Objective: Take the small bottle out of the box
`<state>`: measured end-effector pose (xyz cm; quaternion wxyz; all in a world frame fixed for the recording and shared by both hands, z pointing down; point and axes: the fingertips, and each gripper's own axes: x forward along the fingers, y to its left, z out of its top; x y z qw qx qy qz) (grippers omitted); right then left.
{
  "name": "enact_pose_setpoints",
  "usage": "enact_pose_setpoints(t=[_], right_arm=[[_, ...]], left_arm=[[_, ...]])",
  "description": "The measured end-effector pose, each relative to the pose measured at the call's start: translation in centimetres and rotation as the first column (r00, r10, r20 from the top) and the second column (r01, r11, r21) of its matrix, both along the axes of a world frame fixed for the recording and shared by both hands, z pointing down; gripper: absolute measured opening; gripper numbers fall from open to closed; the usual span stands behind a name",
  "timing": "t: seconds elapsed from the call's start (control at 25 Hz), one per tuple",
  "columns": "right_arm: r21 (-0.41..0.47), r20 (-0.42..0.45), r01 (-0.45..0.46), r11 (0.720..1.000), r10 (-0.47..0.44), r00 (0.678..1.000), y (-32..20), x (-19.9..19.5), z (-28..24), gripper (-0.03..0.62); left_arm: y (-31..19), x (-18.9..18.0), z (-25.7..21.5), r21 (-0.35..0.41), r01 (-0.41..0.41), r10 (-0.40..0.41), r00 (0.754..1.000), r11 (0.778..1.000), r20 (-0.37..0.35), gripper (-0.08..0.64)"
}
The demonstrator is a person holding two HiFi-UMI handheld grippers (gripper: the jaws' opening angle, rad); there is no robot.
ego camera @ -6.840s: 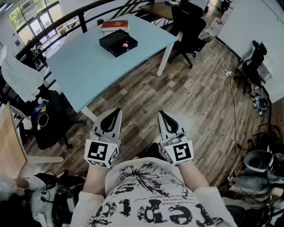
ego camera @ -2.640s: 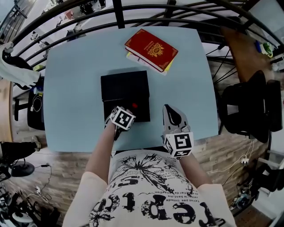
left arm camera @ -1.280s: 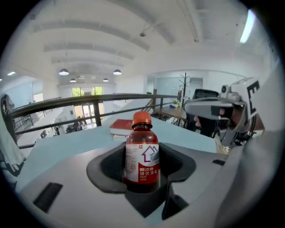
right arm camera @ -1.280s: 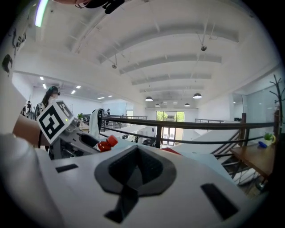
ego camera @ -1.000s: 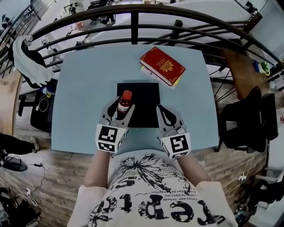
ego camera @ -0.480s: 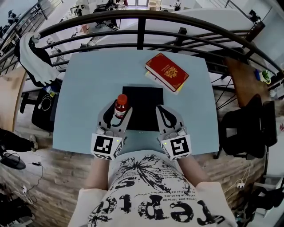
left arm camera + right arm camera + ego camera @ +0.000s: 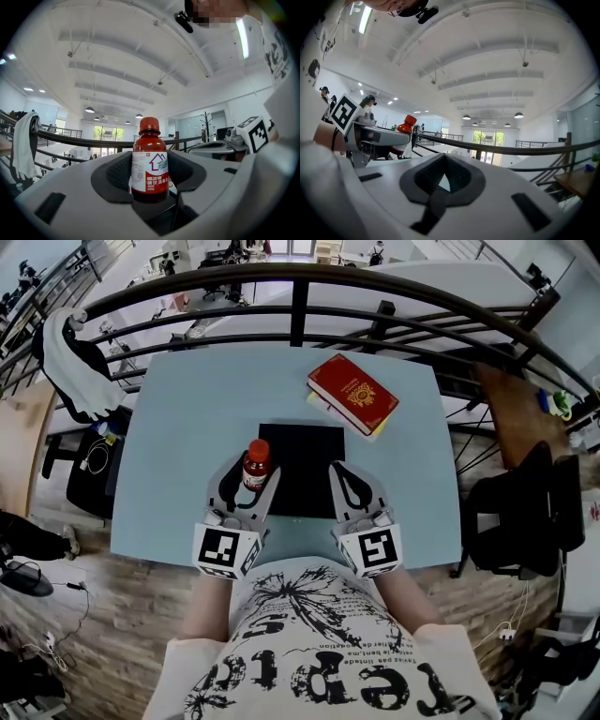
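A small brown bottle (image 7: 254, 468) with a red cap and a white-and-red label stands upright between the jaws of my left gripper (image 7: 247, 486), which is shut on it. It is held in the air over the near left corner of the black box (image 7: 305, 465). In the left gripper view the bottle (image 7: 150, 161) fills the middle, clamped at its lower body by the left gripper (image 7: 150, 180). My right gripper (image 7: 344, 486) hovers at the box's near right corner, shut and empty. The right gripper view shows its own closed tips (image 7: 442, 183) and the bottle (image 7: 406, 126) off to the left.
The box lies on a light blue table (image 7: 178, 437). A red book (image 7: 352, 394) rests on a yellow one at the far right of the table. A dark metal railing (image 7: 300, 282) runs behind the table. An office chair (image 7: 525, 502) stands to the right.
Over the last second the left gripper with the bottle has drawn slightly back toward me and the view has shifted a little. The right gripper has stayed where it was.
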<state>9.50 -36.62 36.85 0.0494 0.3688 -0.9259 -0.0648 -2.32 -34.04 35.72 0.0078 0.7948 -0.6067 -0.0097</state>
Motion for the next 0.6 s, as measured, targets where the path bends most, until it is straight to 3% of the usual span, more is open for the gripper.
enact_pose_setpoints(t=[0.6], right_arm=[[0.021,0.004,-0.020,1.000,0.020,1.000,-0.5,0.9,-0.6,0.011]], left_arm=[[-0.4,1.3,-0.1,0.003,-0.031,0.031,0.999,1.000,-0.005,0.233]])
